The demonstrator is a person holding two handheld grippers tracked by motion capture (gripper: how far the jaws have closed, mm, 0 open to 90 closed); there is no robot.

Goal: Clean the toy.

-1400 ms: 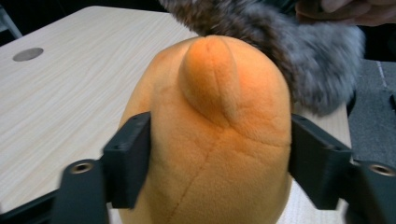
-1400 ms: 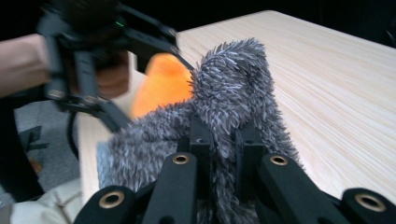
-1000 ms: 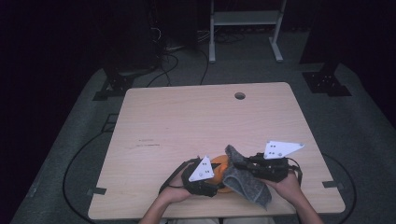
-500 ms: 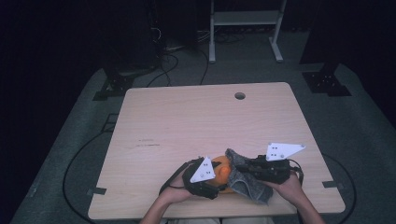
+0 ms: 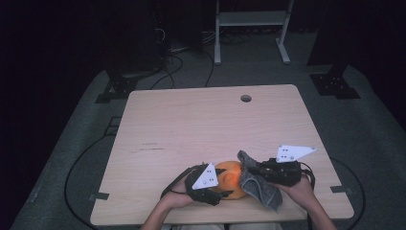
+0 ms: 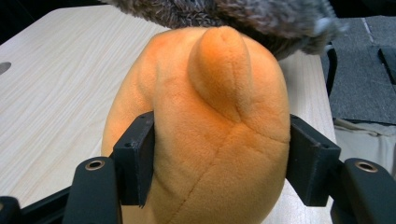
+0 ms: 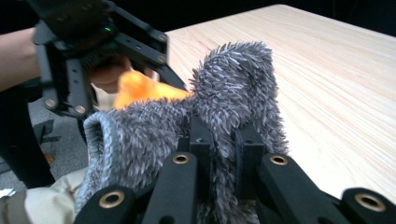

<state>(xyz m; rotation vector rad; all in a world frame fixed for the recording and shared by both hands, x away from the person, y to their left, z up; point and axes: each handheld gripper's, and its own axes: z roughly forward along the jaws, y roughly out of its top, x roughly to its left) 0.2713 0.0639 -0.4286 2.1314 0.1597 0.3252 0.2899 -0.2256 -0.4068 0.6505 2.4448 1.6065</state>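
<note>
A person sits at the near edge of a wooden table and holds a gripper in each hand. The left gripper has its two black jaws on the two sides of an orange plush toy. The jaws have just been closing a little, and their pads press into the soft orange sides, so the toy is pinched. In the high view the orange plush toy sits at the near edge of the table, a bit right of the middle, just right of the left gripper.

The right gripper has its jaws pressed close together on a fold of a fuzzy grey cloth. The cloth bunches up above the jaws and hangs down on both sides. In the high view the fuzzy grey cloth touches the right side of the toy and lies over its top.

So the toy lies to the left of the cloth, right against it. The right gripper is the one with the cloth, and it looks ready to rub the cloth leftward over the toy while the left gripper holds the toy.
</note>
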